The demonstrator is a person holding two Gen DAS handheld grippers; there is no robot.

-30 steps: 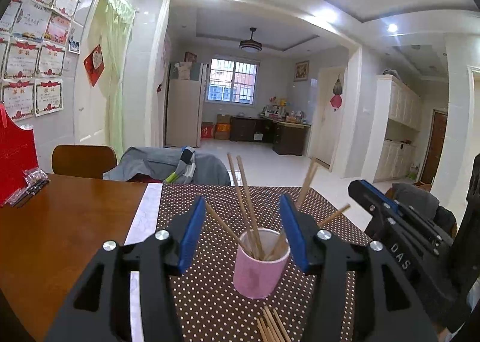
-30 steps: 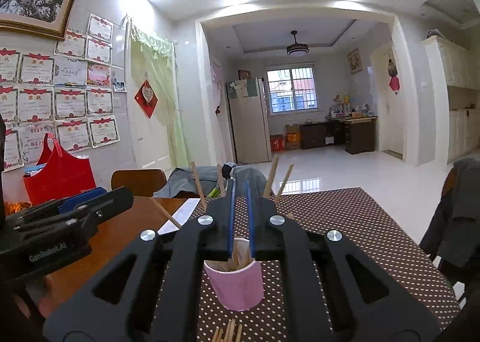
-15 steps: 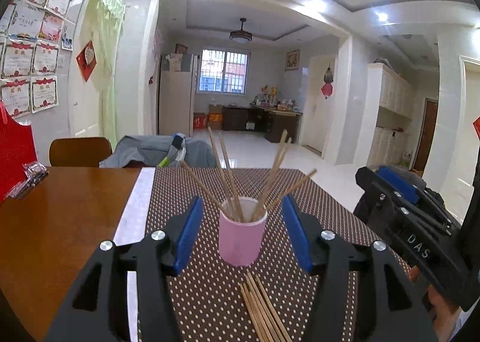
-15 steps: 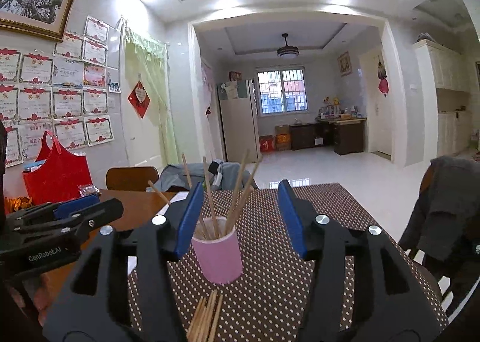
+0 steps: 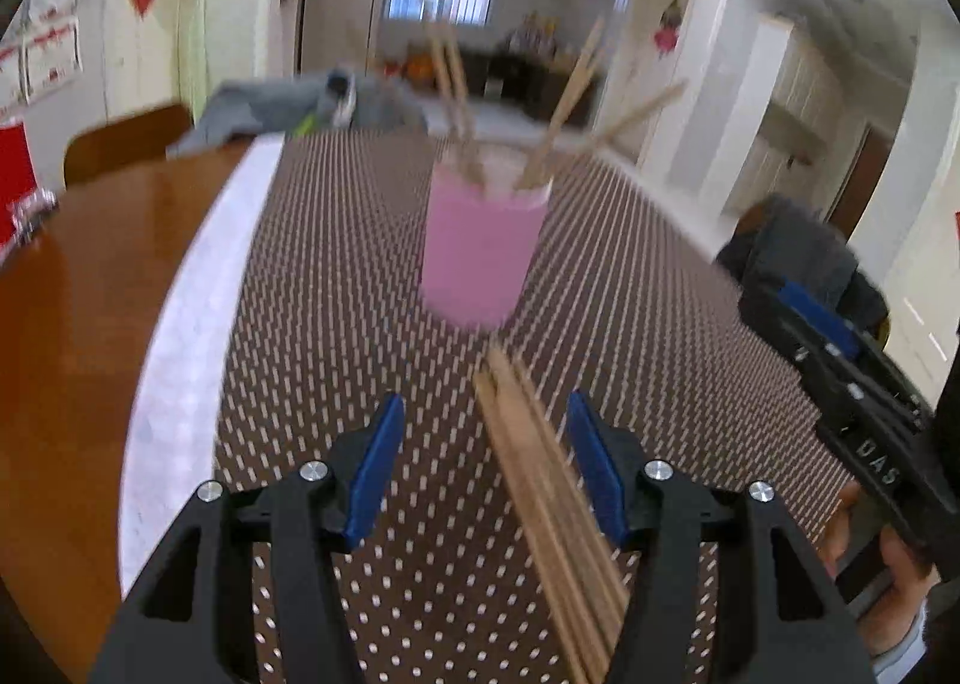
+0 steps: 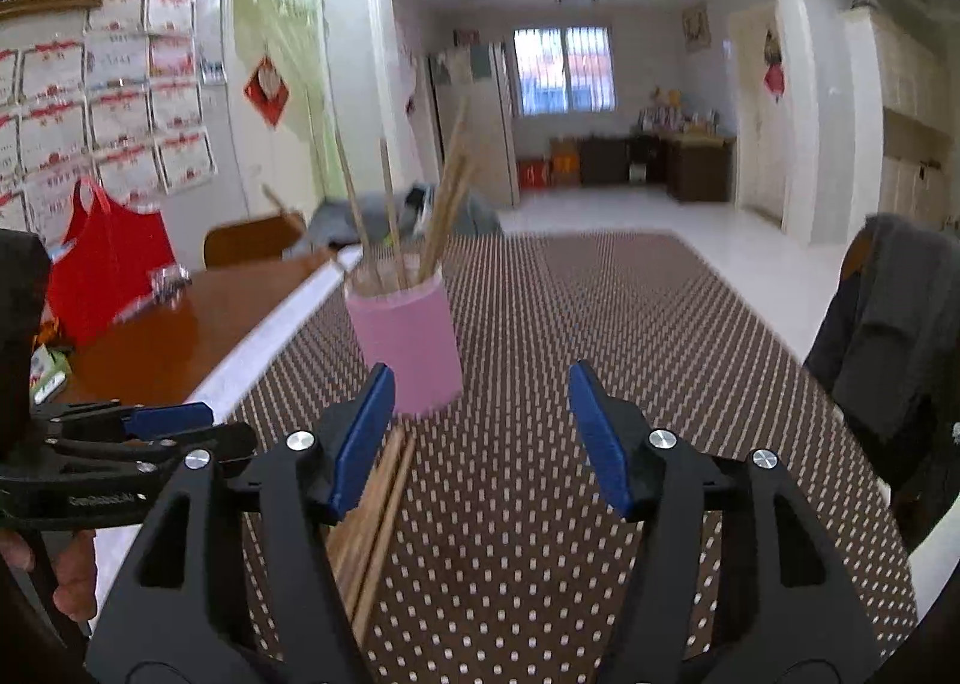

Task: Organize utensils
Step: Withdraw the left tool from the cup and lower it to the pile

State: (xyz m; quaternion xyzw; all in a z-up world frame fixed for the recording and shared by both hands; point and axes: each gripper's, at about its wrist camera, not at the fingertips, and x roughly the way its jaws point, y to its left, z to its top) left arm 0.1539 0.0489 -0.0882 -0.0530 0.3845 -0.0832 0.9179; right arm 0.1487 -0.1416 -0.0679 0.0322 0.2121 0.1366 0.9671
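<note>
both tongs over a bundle of loose wooden chopsticks, pink cup just beyond

the left tongs (image 5: 483, 447) stand wide, the bundle of loose wooden chopsticks (image 5: 540, 492) lying flat on the brown dotted placemat (image 5: 336, 324) between the blue pads, unpinched. the right tongs (image 6: 480, 423) are opening, nothing between them; the bundle (image 6: 375, 510) lies under the left pad. the pink cylindrical cup (image 6: 408, 342) holds upright chopsticks on the wooden desk (image 6: 156, 336).
</note>
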